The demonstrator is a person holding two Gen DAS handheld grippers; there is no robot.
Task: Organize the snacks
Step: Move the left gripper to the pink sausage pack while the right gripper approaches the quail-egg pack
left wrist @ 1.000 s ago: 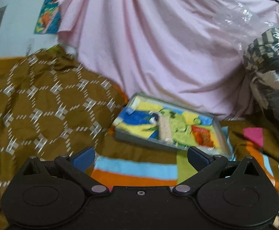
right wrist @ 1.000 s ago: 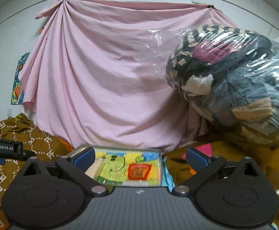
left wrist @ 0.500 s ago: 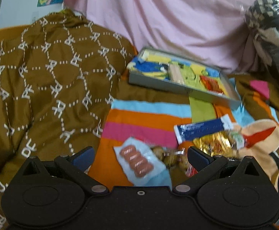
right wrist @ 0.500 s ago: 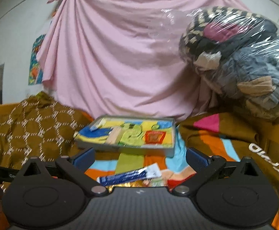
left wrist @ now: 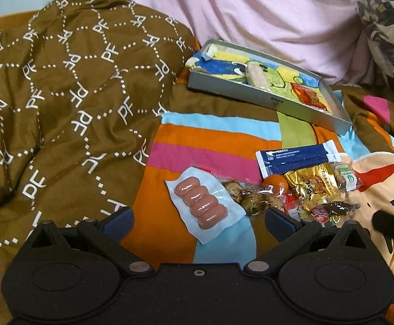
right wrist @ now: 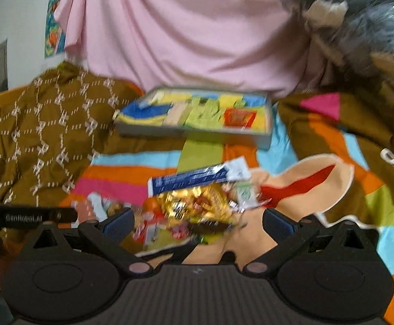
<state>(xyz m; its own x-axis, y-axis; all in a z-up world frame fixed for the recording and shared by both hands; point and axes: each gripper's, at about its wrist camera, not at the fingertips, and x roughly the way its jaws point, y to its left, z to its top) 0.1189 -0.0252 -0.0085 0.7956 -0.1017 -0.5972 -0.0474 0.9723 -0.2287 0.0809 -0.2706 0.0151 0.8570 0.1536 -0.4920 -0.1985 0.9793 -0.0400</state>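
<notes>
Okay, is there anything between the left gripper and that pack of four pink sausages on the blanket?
Nothing visible. The open left gripper faces the clear-wrapped pack of four pink sausages directly, which lies flat on the striped blanket. The speckled egg packet sits at the pack's right edge, beside it, not in front.

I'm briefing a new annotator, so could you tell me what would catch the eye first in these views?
A pack of sausages lies on the striped blanket just ahead of the open left gripper. To its right sits a heap of wrapped snacks; behind them, a grey tray.
</notes>
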